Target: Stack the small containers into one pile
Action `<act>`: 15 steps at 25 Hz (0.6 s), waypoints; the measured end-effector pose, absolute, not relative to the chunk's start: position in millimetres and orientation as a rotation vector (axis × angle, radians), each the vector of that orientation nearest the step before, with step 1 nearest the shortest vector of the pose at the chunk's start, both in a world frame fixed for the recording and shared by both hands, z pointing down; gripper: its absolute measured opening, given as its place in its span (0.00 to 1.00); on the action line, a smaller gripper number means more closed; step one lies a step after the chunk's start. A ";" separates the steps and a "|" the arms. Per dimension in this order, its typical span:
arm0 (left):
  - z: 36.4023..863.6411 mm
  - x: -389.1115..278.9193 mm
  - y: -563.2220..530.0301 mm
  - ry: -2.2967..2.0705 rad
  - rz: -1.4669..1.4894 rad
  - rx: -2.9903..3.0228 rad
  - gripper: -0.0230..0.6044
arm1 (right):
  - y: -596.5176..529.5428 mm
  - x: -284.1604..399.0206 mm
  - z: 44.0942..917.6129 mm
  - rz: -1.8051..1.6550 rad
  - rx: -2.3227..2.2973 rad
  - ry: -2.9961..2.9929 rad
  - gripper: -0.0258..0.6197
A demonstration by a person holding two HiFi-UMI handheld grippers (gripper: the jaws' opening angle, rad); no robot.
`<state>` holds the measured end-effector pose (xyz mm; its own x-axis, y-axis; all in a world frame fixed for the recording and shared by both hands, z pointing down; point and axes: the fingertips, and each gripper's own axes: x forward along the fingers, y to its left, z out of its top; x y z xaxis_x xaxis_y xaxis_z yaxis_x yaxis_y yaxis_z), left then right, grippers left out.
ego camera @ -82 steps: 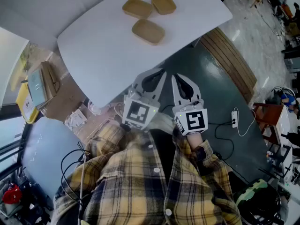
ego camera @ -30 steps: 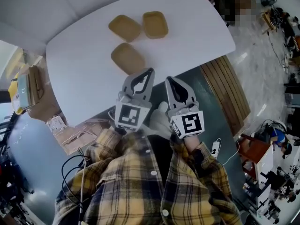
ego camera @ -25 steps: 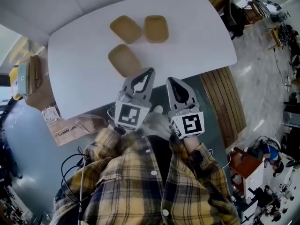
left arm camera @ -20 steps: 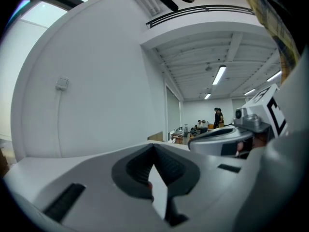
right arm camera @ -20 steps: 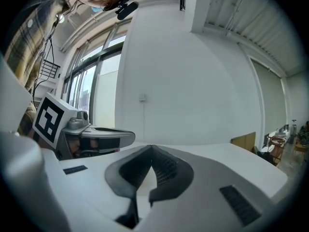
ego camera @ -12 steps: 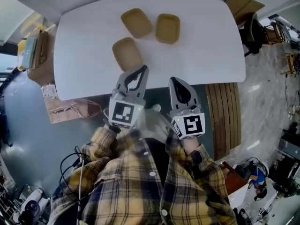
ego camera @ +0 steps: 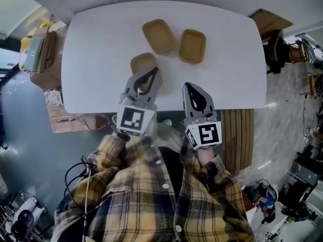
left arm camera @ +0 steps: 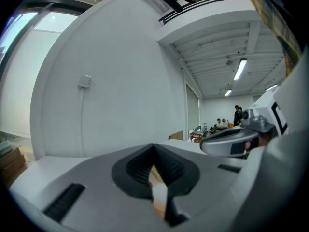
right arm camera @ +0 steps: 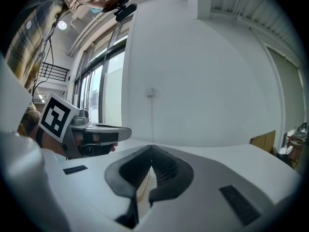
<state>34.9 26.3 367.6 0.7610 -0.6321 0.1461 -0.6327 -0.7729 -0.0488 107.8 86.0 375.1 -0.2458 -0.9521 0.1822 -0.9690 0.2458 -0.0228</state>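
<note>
Three shallow tan containers lie on the white table (ego camera: 101,39): one at the back (ego camera: 159,36), one to its right (ego camera: 192,46), and a nearer one (ego camera: 141,64) partly hidden under my left gripper (ego camera: 154,71). That gripper is shut and empty, its tip over the near container's right side. My right gripper (ego camera: 187,85) is shut and empty above bare table near the front edge. In the left gripper view the shut jaws meet at the gripper (left arm camera: 154,146), with a tan sliver of container (left arm camera: 157,190) below. The right gripper (right arm camera: 151,148) also shows closed tips.
Cardboard boxes and packing stand on the floor left of the table (ego camera: 38,54). A slatted wooden panel (ego camera: 241,135) lies at the right by the table's front edge. Another box (ego camera: 271,19) sits behind the right corner. People stand far off in the hall (left arm camera: 227,122).
Both grippers have come forward from off the table's front edge to over it; the left tip now covers part of the nearest container. The containers have not moved on the table.
</note>
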 end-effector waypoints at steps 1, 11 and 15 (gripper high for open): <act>366.4 34.6 17.8 -1.058 0.240 2.948 0.07 | 75.9 105.4 374.4 0.193 1.829 -2.378 0.06; 369.9 5.7 -71.0 -1.061 0.254 2.889 0.07 | -32.1 69.9 374.7 0.188 1.751 -2.406 0.06; 377.9 -10.5 -93.0 -1.052 0.258 2.855 0.07 | -57.1 59.8 381.0 0.216 1.762 -2.387 0.06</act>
